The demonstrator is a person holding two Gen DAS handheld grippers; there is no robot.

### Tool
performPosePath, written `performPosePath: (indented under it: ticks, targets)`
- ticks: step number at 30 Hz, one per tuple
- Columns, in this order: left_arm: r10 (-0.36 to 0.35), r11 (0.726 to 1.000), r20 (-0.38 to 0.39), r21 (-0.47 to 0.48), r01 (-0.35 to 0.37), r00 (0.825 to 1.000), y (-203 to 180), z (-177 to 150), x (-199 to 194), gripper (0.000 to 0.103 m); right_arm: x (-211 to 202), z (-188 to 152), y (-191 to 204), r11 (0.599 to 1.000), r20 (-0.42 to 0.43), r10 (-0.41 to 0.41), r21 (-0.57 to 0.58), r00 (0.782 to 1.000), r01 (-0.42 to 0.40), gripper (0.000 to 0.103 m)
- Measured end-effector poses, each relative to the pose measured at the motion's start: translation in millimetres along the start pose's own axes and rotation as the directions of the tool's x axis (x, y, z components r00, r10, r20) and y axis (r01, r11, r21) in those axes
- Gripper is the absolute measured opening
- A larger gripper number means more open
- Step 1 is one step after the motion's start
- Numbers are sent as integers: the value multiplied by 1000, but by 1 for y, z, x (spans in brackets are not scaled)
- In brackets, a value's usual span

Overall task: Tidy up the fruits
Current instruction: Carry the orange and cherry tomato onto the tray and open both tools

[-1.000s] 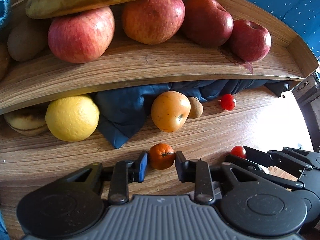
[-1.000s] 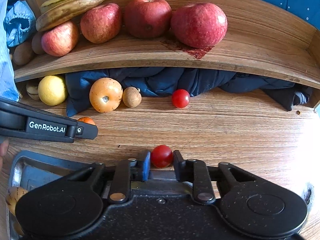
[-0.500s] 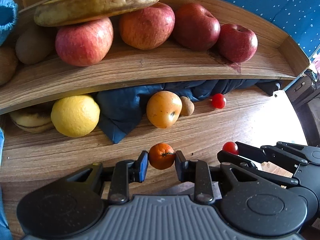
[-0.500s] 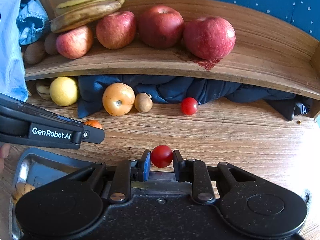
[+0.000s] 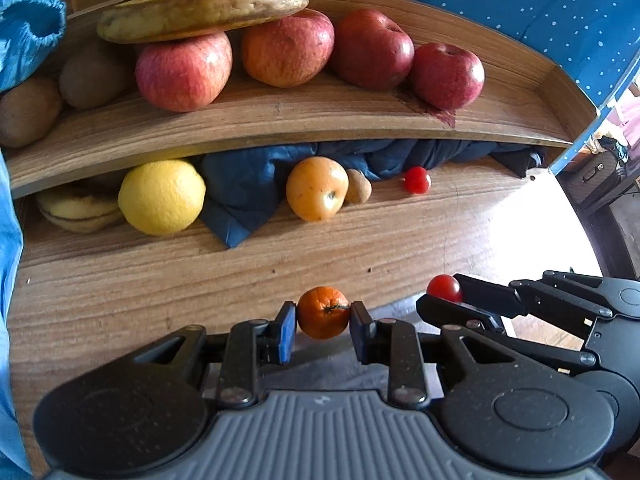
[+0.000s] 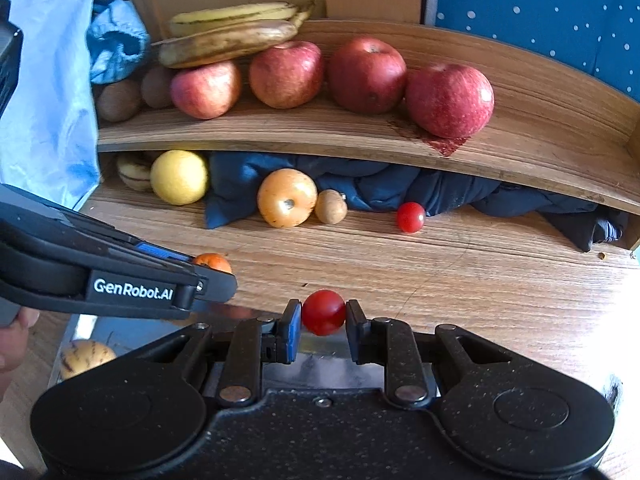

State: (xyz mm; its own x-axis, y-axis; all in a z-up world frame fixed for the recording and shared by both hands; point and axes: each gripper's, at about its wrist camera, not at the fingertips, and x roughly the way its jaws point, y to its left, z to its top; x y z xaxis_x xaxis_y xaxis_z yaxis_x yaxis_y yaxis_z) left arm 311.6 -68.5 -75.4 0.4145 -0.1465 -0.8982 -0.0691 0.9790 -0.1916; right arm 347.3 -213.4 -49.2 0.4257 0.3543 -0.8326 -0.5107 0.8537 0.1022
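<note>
A small orange mandarin (image 5: pixel 323 317) sits clamped in the left claw (image 5: pixel 322 326); a round red cherry tomato (image 6: pixel 323 312) sits clamped in the right claw (image 6: pixel 322 322).

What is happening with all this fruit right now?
A person is sorting fruit with two handheld grippers. The left gripper is shut on a small orange; the right gripper is shut on a cherry tomato above a metal tray. Apples and bananas sit on the wooden shelf.
</note>
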Motion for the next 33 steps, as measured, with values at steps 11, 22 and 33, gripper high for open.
performPosePath:
  ticks: [11, 22, 33]
  targets:
    - [-8, 1000, -15, -16, 8, 1000, 0, -21, -11, 31, -17, -16, 7, 1000, 3, 12, 0, 1000, -12, 25]
    - [-4, 999, -60, -42, 2, 998, 2, -46, -15, 31, -25, -36, 14, 999, -21, 29, -22, 999, -29, 25]
    - [-31, 995, -75, -99, 24, 997, 11, -70, -18, 31, -25, -53, 33, 997, -102, 47, -54, 994, -52, 25]
